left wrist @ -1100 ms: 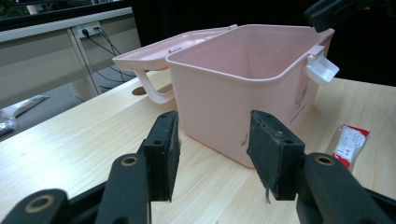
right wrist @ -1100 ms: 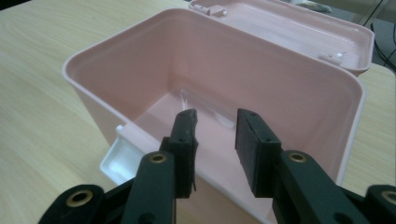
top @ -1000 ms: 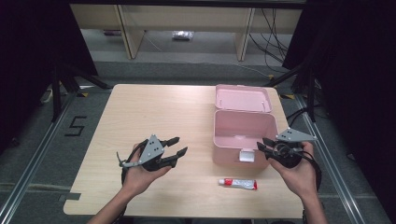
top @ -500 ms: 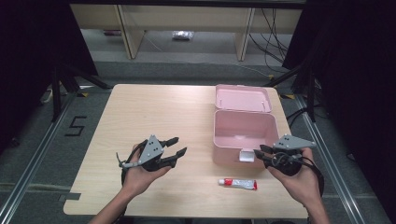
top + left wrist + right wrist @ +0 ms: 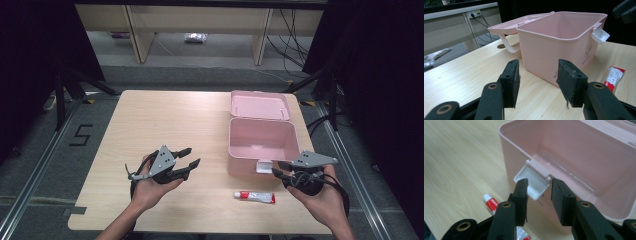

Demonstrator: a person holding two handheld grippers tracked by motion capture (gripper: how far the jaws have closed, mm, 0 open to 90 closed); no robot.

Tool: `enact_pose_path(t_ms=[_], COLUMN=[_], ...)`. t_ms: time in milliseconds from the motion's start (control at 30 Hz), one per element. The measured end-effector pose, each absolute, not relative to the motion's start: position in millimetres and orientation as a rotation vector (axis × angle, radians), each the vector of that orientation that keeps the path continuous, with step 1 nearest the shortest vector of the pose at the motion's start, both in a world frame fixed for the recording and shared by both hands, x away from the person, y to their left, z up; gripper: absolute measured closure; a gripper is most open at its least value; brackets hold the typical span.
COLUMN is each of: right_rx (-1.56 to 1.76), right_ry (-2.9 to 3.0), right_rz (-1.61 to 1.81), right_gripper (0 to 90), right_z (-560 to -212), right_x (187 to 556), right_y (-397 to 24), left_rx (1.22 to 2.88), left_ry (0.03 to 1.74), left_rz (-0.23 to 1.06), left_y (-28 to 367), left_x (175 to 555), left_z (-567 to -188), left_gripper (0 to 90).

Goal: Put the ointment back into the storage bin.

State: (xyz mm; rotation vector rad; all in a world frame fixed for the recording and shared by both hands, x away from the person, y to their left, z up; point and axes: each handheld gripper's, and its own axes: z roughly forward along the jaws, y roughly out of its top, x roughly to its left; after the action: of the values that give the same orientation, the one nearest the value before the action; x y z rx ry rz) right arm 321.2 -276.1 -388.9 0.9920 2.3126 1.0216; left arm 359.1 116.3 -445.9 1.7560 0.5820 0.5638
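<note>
Since the earlier picture the right gripper (image 5: 281, 170) has sunk from the near right corner of the pale pink plastic storage box (image 5: 262, 145) to just in front of its white latch (image 5: 263, 166), and its jaws have just been opening with nothing clamped between them. In the right gripper view the two black pads stand apart, either side of the latch tab (image 5: 532, 181) without pressing on it. The left gripper (image 5: 192, 156) keeps its place over the middle of the light wooden table (image 5: 165, 120), its jaws apart and empty, pointing toward the box's left wall (image 5: 549, 55).

The small white and red squeeze tube (image 5: 255, 197) lies flat near the table's front edge, just in front of the box and just left of the right gripper; in the right gripper view its cap end (image 5: 489, 202) shows below the left jaw. The box stands open toward the table's right edge, its lid (image 5: 260, 105) thrown back toward the far edge.

The tube looks light and soft, likely to dent or ooze if squeezed hard, and its glossy skin may slip. The firmest hold is probably across the body near the stiff cap shoulder, jaws closing on the two flat faces with gentle pressure. Lying flat, it leaves little room under it, so the pads must come down almost to the wood on either side.
</note>
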Motion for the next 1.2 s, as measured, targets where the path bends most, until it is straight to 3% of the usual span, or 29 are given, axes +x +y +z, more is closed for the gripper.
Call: enact_pose_path(t_ms=[567,1200], right_rx=[0.891,0.663], right_ry=[2.510,2.809], right_rz=[0.895,0.634], right_gripper=[65.4,64.4], right_z=[-403.1,-439.7], right_x=[313.6,336.1], right_y=[-262.2,-234.1], left_rx=[1.763,1.771], left_ry=[0.584,0.586], left_rz=[0.559,0.548], left_y=[116.5,117.0], left_x=[359.6,359.7], left_z=[-447.2,-449.6], left_gripper=[52.1,52.1])
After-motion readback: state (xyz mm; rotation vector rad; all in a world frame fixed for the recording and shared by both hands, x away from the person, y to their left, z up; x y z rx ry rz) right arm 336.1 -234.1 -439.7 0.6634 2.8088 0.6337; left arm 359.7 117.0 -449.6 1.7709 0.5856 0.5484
